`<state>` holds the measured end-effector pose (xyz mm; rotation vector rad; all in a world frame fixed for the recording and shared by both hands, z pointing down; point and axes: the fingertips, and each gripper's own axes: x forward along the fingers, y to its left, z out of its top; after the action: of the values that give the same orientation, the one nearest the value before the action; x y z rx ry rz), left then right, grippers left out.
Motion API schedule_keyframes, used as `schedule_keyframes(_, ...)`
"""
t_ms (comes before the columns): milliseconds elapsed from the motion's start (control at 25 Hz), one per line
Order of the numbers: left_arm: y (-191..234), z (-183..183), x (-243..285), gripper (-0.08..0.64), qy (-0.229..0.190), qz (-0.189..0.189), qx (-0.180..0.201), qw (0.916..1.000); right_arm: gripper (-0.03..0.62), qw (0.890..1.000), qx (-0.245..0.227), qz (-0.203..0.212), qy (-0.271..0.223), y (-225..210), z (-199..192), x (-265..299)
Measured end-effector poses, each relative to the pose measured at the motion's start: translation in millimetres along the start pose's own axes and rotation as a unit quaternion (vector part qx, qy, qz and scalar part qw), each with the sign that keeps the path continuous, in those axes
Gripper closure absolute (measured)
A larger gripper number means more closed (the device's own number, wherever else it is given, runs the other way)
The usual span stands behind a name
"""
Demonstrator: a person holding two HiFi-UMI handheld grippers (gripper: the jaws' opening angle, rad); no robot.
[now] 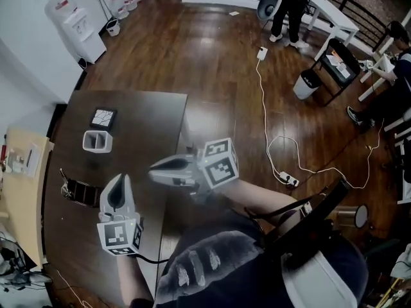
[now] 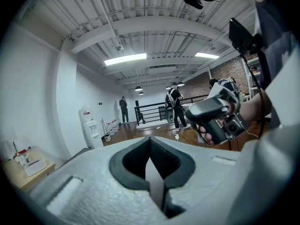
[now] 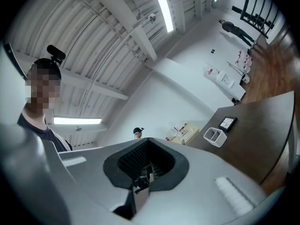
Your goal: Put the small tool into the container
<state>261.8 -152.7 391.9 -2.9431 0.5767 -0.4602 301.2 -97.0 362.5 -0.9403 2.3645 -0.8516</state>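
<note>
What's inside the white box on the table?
The white box has two pockets, and both look empty from above. Its walls hide part of each floor.

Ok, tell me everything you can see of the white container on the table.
The container is a small white open-topped box with rounded corners, plastic-looking, split by a divider into two compartments that look empty. It stands upright on the dark table, just by a dark square tile with pale markings. Nothing else touches it.
</note>
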Motion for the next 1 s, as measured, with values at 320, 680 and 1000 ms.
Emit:
schedule_keyframes(320, -64.4, 18.1, 59.7, 0.558, 0.018, -0.032, -0.015, 0.9992, 0.591, 0.999, -0.004, 0.006, -0.035, -15.4, 24.0, -82.9)
schedule_keyframes(680, -135.5, 43.0, 136.1, 0.558, 0.024, -0.112, 0.023, 0.9931, 0.591, 0.996, -0.001, -0.037, -0.085, -43.4, 53.2, -167.8)
schedule_keyframes(1000, -143.3, 55.7, 198.8, 0.558, 0.013, -0.162, 0.013, 0.9867, 0.592, 0.99, -0.021, -0.1, -0.099, -81.4, 88.2, -198.6)
